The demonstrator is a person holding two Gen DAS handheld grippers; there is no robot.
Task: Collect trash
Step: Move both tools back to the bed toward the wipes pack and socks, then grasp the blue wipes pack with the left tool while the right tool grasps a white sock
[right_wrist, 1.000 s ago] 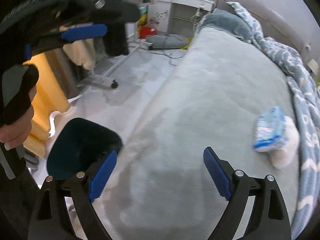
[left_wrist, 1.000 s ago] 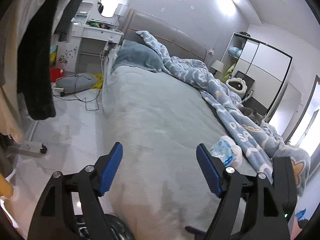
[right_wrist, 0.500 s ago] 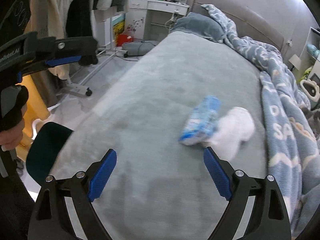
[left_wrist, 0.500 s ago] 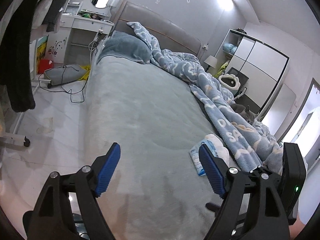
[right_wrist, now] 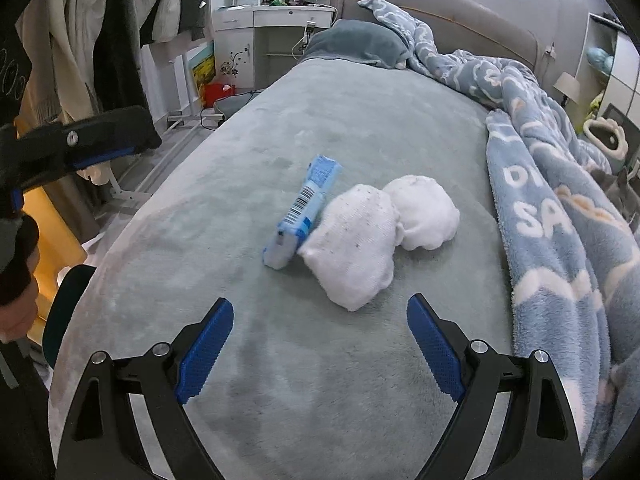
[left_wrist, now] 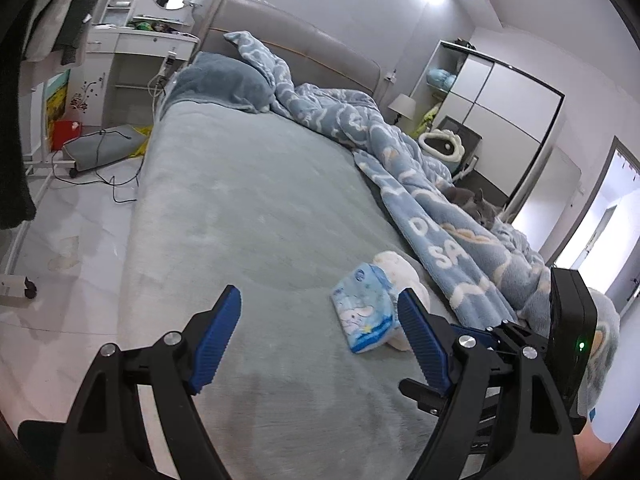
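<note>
A blue tissue pack (right_wrist: pixel 304 212) lies on the grey-green bed (right_wrist: pixel 360 128), touching two white fluffy socks (right_wrist: pixel 360 240). My right gripper (right_wrist: pixel 320 344) hangs open just short of them, nothing between its blue pads. In the left wrist view the same pack (left_wrist: pixel 366 312) and the socks (left_wrist: pixel 394 266) sit ahead and to the right of my left gripper (left_wrist: pixel 320 332), which is open and empty above the bed (left_wrist: pixel 248 208). The right gripper's body (left_wrist: pixel 568 340) shows at that view's right edge. The left gripper (right_wrist: pixel 80 148) appears at the left of the right wrist view.
A blue patterned blanket (right_wrist: pixel 560 200) is heaped along the bed's right side, with a grey cat (left_wrist: pixel 476 204) on it. A dark bin (right_wrist: pixel 64 312) stands on the floor by the bed's left edge. Clothes (right_wrist: pixel 100 40) hang on a rack; cables and a dresser (left_wrist: pixel 132 44) lie beyond.
Both views have swung right over the bed. The pack and socks moved from the right edge toward the centre and look closer; the bin slid off to the left. Both grippers stayed open.
</note>
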